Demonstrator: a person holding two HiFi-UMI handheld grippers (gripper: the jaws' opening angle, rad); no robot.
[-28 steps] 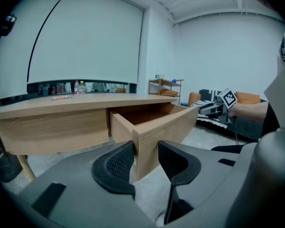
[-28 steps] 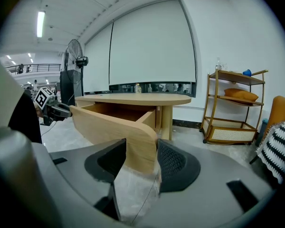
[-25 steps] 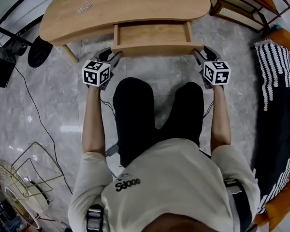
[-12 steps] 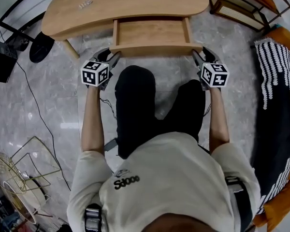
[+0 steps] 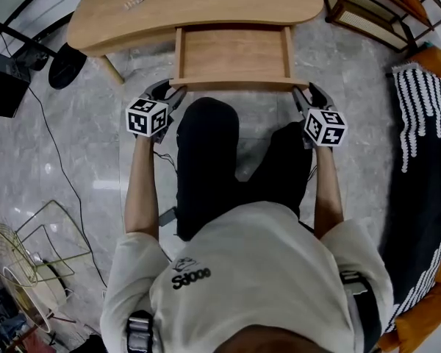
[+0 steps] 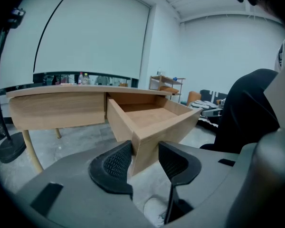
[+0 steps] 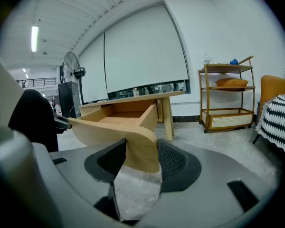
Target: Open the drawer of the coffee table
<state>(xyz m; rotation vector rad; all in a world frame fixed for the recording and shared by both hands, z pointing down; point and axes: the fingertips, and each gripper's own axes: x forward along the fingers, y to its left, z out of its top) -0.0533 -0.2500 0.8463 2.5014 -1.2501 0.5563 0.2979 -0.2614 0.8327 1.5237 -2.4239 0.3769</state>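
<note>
The pale wooden coffee table (image 5: 198, 6) stands ahead of me with its drawer (image 5: 234, 54) drawn out towards my knees; the drawer holds nothing. My left gripper (image 5: 175, 92) clamps the left corner of the drawer front (image 5: 235, 84), and my right gripper (image 5: 300, 93) clamps the right corner. In the left gripper view the drawer's corner (image 6: 147, 137) sits pinched in the left gripper (image 6: 145, 158), between its ribbed pads. The right gripper view shows the rounded corner (image 7: 140, 148) held the same way in the right gripper (image 7: 141, 158).
My legs (image 5: 206, 160) sit just behind the drawer front. A round black base (image 5: 67, 66) and cables lie at the left, a wire basket (image 5: 29, 263) lower left. A wooden shelf unit (image 5: 375, 9) and a striped throw (image 5: 426, 116) are at the right. A small item (image 5: 134, 2) rests on the tabletop.
Both grippers have come back towards my body with the drawer front in them, and the drawer has slid further out of the table.
</note>
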